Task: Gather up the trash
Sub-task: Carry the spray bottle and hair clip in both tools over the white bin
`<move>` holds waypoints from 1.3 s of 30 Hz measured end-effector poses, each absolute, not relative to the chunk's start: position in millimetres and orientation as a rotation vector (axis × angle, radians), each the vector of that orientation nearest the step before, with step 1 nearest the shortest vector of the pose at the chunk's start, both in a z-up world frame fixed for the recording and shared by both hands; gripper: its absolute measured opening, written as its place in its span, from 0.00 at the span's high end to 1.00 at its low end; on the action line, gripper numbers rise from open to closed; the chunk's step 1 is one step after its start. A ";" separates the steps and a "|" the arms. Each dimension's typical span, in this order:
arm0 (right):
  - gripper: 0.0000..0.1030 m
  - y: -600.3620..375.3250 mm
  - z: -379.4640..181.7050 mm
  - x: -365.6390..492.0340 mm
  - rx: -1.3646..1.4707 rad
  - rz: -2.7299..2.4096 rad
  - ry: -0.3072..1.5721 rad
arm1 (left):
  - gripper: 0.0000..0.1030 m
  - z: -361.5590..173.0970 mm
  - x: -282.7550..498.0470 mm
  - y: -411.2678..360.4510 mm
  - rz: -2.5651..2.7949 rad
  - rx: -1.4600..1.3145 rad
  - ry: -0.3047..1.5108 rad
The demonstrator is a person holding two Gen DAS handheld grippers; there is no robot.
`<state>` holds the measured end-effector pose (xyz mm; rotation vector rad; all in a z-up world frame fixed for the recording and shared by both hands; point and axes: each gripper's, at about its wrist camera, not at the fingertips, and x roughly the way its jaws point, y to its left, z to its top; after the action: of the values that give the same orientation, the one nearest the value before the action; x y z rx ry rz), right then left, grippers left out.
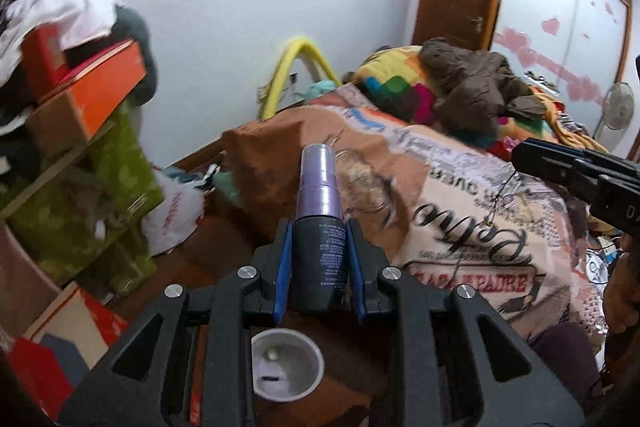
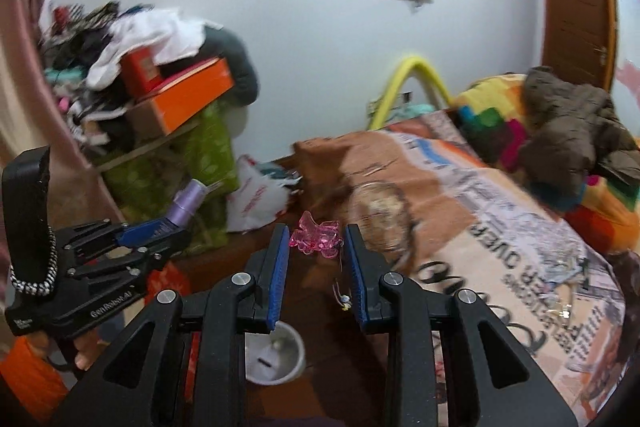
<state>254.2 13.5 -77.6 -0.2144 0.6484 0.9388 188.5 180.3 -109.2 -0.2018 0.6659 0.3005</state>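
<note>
Above white bin [image 1: 287,367] at 6 o'clock — left gripper [image 1: 319,259] pinching purple spray bottle [image 1: 318,223], right gripper [image 2: 317,259] pinching pink trinket [image 2: 316,237] — carrying step; next calls for releasing over bin.

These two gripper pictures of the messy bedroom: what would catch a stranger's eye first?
Probably the purple spray bottle clamped upright in the left hand-held gripper, right in the middle of its view. Next, the pink see-through trinket at the tips of the right hand-held gripper, which looks held there. Below both sits a small white bin on the floor.
</note>
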 end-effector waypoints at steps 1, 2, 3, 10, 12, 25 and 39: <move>0.75 18.7 -79.8 249.8 -0.222 0.948 0.652 | 0.76 -115.5 182.2 184.8 0.310 -0.211 0.675; 0.75 25.4 -83.3 245.3 -0.231 0.962 0.660 | 0.76 -119.6 179.3 187.0 0.316 -0.216 0.681; 0.75 32.9 -88.5 241.6 -0.241 0.980 0.673 | 0.76 -126.4 174.4 191.1 0.328 -0.225 0.688; 0.75 71.3 -124.2 222.5 -0.305 1.048 0.770 | 0.76 -170.0 153.8 214.6 0.369 -0.303 0.750; 0.75 79.3 -136.0 219.5 -0.321 1.059 0.803 | 0.76 -183.3 150.2 220.7 0.377 -0.333 0.772; 0.75 128.2 -250.3 223.6 -0.394 1.065 1.154 | 0.76 -299.9 137.5 251.6 0.425 -0.496 0.989; 0.75 164.1 -332.8 241.7 -0.466 1.041 1.406 | 0.76 -407.7 147.7 276.2 0.374 -0.715 1.185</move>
<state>241.7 164.1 -332.8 -0.4656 1.4065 1.0407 147.7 276.2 -407.7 -0.7153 1.1855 0.3740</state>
